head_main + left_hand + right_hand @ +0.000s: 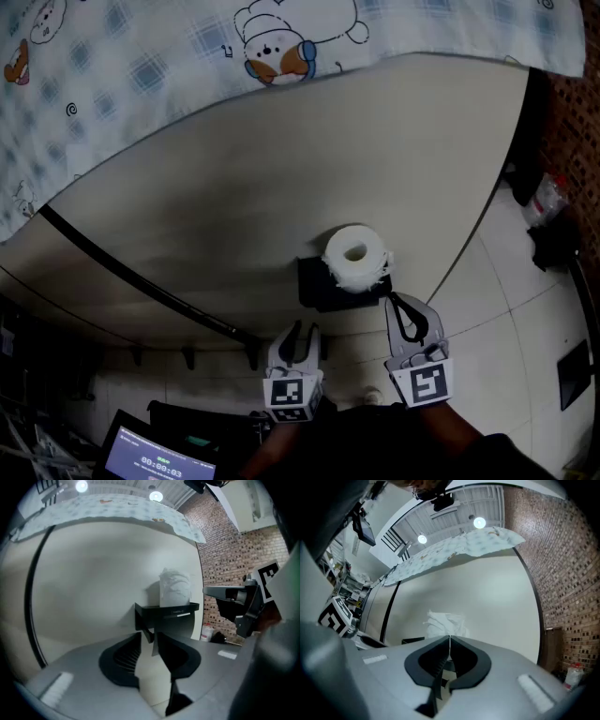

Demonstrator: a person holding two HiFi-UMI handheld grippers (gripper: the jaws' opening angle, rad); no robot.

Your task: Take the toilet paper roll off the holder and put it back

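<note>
A white toilet paper roll [356, 255] stands upright on a black holder [317, 287] fixed to the cream wall. In the left gripper view the roll [175, 588] rises above the holder's shelf [166, 610]. My left gripper [298, 330] hangs just short of the holder's left side, with its jaws a little apart and nothing between them [149, 638]. My right gripper [397, 302] is shut and empty, close to the holder's right corner. In the right gripper view its closed tips [449, 639] point at the crumpled roll [445, 622].
A patterned cloth [141, 66] hangs over the top of the wall. A black stripe [141, 281] runs across the wall to the left. A brick wall [225, 550] and a bottle [548, 197] on the tiled floor are to the right. A lit screen [155, 459] sits at the lower left.
</note>
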